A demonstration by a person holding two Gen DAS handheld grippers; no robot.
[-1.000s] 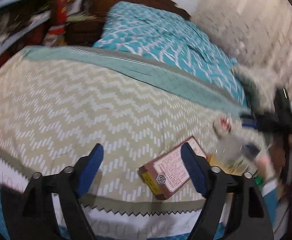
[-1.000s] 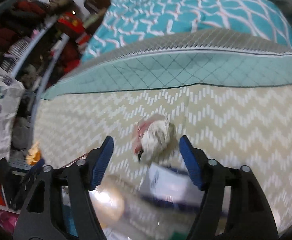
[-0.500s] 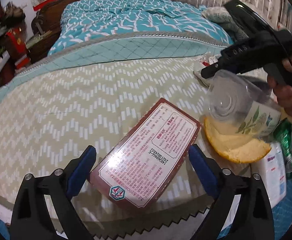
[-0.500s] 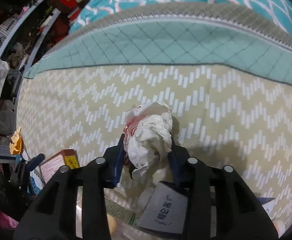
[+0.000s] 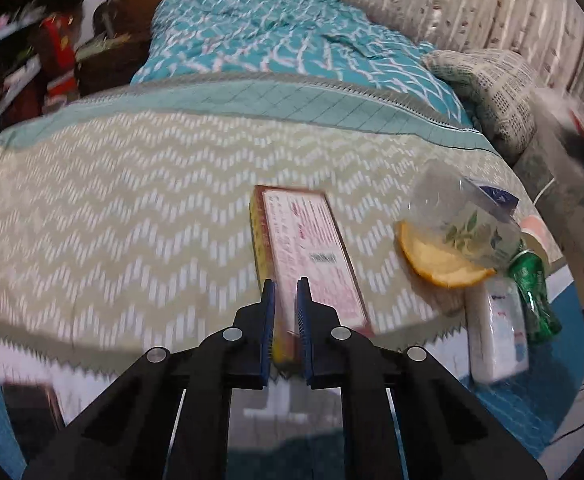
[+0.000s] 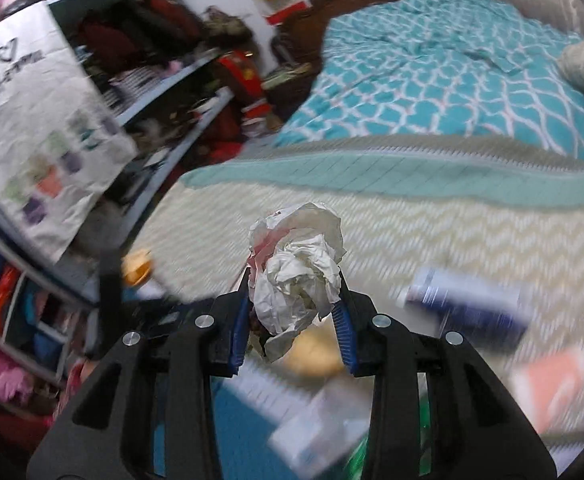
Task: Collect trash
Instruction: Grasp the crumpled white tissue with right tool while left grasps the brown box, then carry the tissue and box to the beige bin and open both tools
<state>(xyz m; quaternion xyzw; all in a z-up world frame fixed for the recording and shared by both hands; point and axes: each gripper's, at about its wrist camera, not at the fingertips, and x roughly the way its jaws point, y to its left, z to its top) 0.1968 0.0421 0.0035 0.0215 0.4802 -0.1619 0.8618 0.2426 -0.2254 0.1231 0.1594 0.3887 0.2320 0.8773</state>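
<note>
A flat reddish cardboard box point(image 5: 304, 240) with a printed label lies on the zigzag bedspread point(image 5: 132, 200), its near end between the blue pads of my left gripper point(image 5: 286, 284). The jaws are closing and the pads pinch that end. In the right wrist view, my right gripper point(image 6: 294, 276) is shut on a crumpled white paper ball point(image 6: 296, 264) with red marks, held up above the bed. The right gripper shows only as a dark blur at the right edge of the left wrist view.
Right of the box lie a clear plastic cup point(image 5: 452, 216), an orange peel point(image 5: 440, 264), a green can point(image 5: 534, 292) and a white pack point(image 5: 496, 328). Cluttered shelves point(image 6: 152, 80) and a white bag point(image 6: 32, 120) stand left of the bed. A pillow point(image 5: 488, 88) lies at the far right.
My left gripper has gone from wide open around the box to pinching its near end. My right gripper closed on the paper ball, lifted it off the bedspread and swung left.
</note>
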